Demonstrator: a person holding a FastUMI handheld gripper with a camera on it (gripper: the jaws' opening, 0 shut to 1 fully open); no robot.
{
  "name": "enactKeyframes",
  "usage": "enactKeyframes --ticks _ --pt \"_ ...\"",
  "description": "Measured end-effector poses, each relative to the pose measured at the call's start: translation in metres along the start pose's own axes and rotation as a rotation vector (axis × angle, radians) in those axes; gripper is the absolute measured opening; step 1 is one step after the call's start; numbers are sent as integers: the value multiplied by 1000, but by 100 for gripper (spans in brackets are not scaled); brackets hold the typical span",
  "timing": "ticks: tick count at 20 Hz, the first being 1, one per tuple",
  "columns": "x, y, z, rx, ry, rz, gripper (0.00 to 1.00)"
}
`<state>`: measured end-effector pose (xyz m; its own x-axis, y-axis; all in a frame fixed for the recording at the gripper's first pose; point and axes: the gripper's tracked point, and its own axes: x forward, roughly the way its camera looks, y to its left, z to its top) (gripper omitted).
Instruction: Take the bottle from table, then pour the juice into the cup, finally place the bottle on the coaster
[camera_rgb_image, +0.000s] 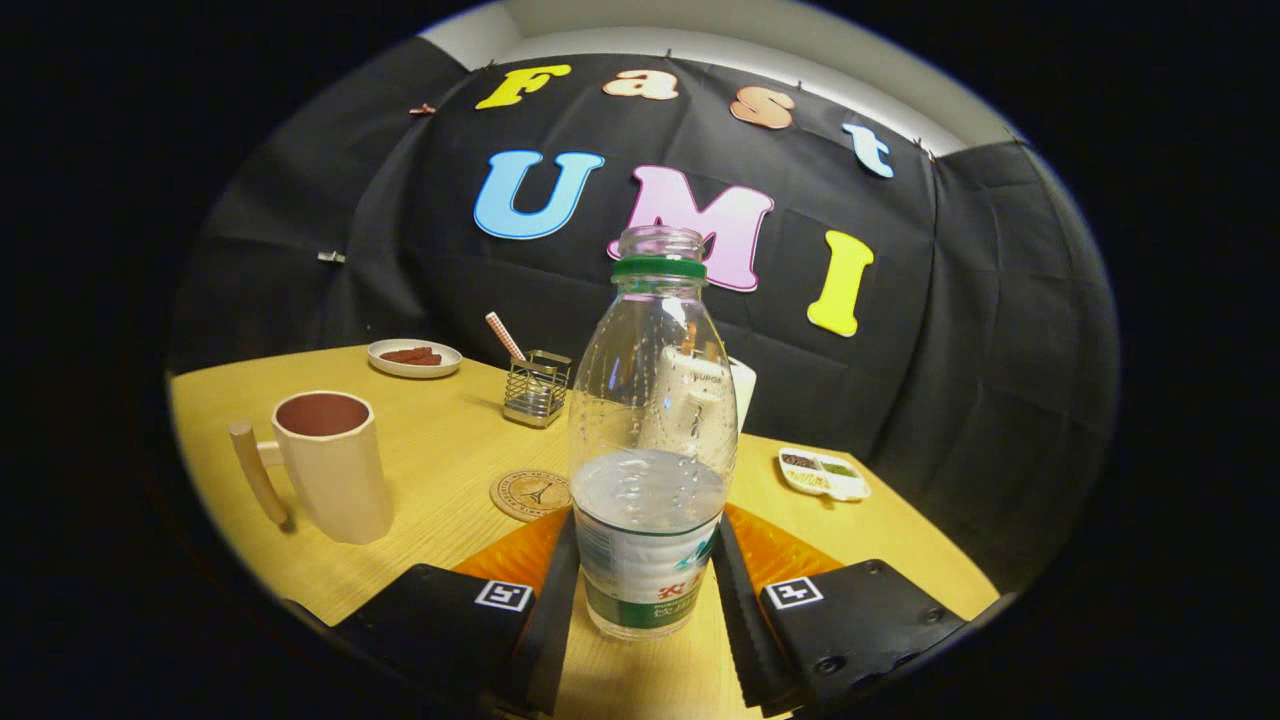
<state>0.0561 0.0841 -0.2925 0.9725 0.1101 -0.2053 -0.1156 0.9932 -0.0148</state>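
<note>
Gripper (645, 575) clasping the uncapped bottle (650, 440) (part-filled) at its labelled base, both fingers pressed against it, upright on the table (440, 450); cup (335, 465) left, coaster (528, 494) just behind

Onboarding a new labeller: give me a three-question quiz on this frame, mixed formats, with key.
1. True or false: the clear plastic bottle with the green neck ring has its cap on.
2. The round cork coaster lies: A) between the cream faceted mug and the bottle; B) under the mug; C) inside the wire holder.
3. Fill in: the gripper fingers sit on either side of the ____.

Key: 1 false; 2 A; 3 bottle.
</note>
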Motion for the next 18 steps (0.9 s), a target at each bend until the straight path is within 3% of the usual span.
enactKeyframes --ticks 6,9,18 --pt "-2 4 24 -189 14 52 69" --pt "-4 -1 41 -280 -2 6 69" --pt "3 16 64 -578 -23 3 69"
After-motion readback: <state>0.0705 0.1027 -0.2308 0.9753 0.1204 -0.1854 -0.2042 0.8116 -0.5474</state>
